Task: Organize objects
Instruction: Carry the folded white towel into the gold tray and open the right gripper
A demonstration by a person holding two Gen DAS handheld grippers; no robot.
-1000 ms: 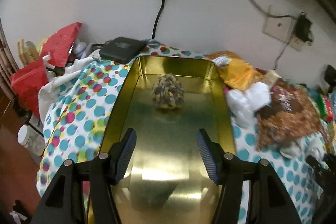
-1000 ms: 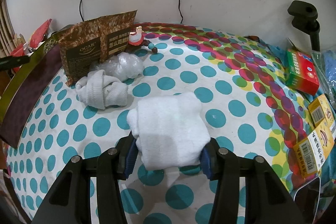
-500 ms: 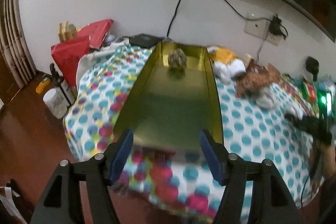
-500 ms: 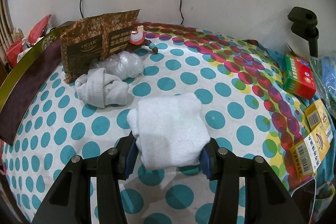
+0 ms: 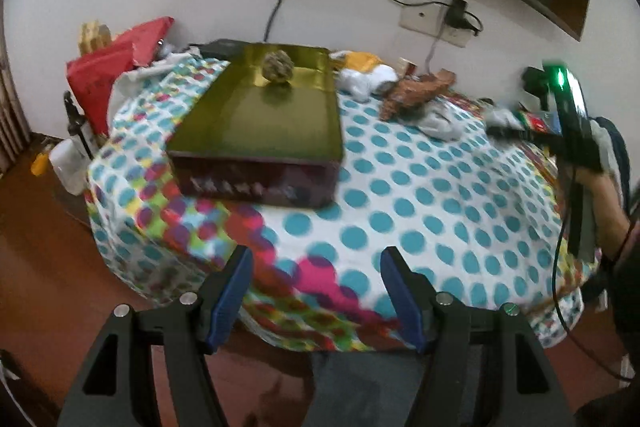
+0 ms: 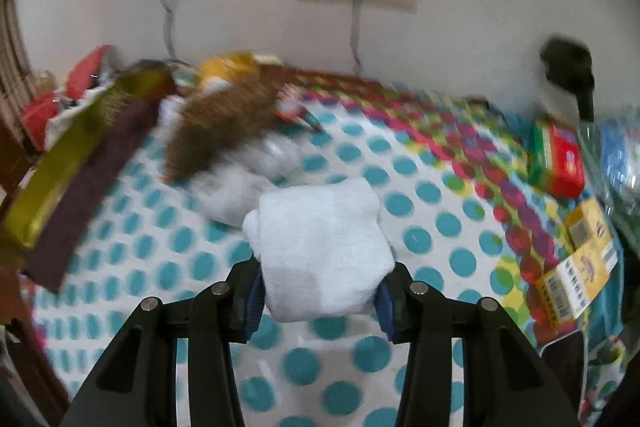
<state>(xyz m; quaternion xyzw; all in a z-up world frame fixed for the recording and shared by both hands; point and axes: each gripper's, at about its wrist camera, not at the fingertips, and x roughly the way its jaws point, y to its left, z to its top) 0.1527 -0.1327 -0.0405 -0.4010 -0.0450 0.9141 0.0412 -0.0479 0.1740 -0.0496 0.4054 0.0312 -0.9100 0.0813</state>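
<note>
so compared with a second ago the left tool has backed right off the gold rectangular metal tin: back then its blue pads sat over the tin's floor, now they hang above the near edge of the counter with its polka-dot cloth, and brown floor shows below. its jaws have just been opening and stand wide apart with nothing between them. the tin sits on the left part of the counter, and the small brown patterned rolled sock is still in its far end, same place as before.

the right tool is clamped on the white folded towel-like cloth, pads pressing both sides, and the jaws have just been closing a bit more on it. earlier the cloth lay on the dots; now a shadow shows under it and the background is blurred, so it looks lifted clear. behind it the white knotted sock and the brown snack bag are still there, smeared by blur.
</note>
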